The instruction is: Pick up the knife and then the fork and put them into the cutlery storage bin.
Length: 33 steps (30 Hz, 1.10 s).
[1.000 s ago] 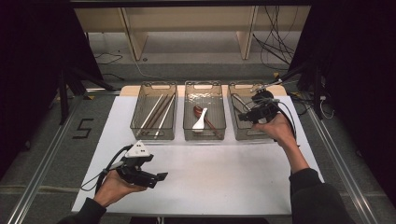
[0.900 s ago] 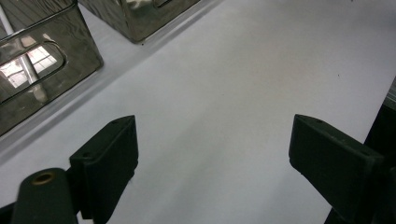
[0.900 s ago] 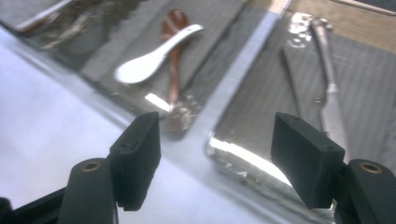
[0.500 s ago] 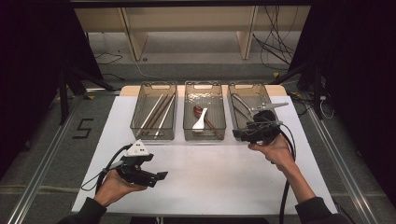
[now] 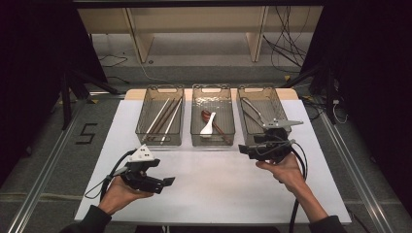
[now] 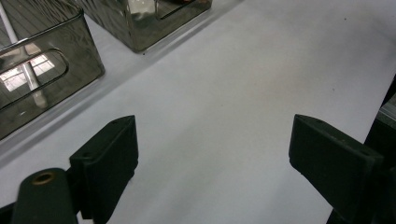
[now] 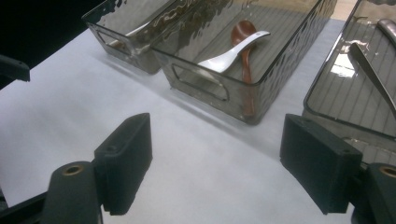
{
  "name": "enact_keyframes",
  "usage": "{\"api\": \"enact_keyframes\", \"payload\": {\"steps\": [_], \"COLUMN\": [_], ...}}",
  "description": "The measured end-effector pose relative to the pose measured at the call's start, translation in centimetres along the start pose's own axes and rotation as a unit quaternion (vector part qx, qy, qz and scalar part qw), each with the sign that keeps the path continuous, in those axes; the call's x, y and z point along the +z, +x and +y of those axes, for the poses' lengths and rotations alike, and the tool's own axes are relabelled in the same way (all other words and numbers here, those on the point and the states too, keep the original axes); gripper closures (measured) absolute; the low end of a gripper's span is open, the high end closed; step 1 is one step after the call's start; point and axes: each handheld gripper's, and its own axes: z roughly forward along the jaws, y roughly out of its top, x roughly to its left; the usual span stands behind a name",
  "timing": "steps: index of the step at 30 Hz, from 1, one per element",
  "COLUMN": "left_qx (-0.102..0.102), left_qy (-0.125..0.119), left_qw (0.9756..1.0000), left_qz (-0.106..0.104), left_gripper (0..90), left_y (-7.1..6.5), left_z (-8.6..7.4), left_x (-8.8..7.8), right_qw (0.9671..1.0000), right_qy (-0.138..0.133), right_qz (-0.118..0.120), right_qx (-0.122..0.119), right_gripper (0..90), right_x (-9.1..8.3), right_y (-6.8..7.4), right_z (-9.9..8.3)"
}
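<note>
On the white table three clear bins stand in a row, and it seems the sorting is finished: the left bin holds chopsticks, the middle bin a white spoon and a brown spoon, the right bin metal utensils. Nothing lies loose on the table. The left gripper and the right gripper both have released, empty jaws, so I judge little is left to do.

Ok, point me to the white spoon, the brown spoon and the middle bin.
white spoon (image 7: 229, 55), right gripper view, middle of its handle.
brown spoon (image 7: 239, 32), right gripper view, its bowl.
middle bin (image 7: 200, 85), right gripper view, near wall by the handle cutout.
</note>
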Motion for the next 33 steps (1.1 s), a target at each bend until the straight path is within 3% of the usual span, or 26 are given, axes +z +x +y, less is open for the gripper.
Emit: {"api": "enact_keyframes", "payload": {"steps": [21, 33], "left_qx": [-0.006, -0.009], "left_qy": [-0.038, -0.057], "left_qw": [0.9992, 0.9981], "left_qz": [-0.013, -0.020], "left_gripper": [15.2, 15.2], "left_y": [-0.1, -0.8], "left_z": [-0.1, -0.5], "left_x": [-0.8, -1.1], "right_qw": [0.9986, 0.9977], "right_qy": [-0.044, -0.065], "right_qz": [0.027, 0.009], "right_qx": [-0.012, -0.018], "right_gripper": [23.0, 17.4], "right_x": [-1.7, -2.7], "right_y": [2.2, 2.3], "right_z": [-4.1, -6.1]}}
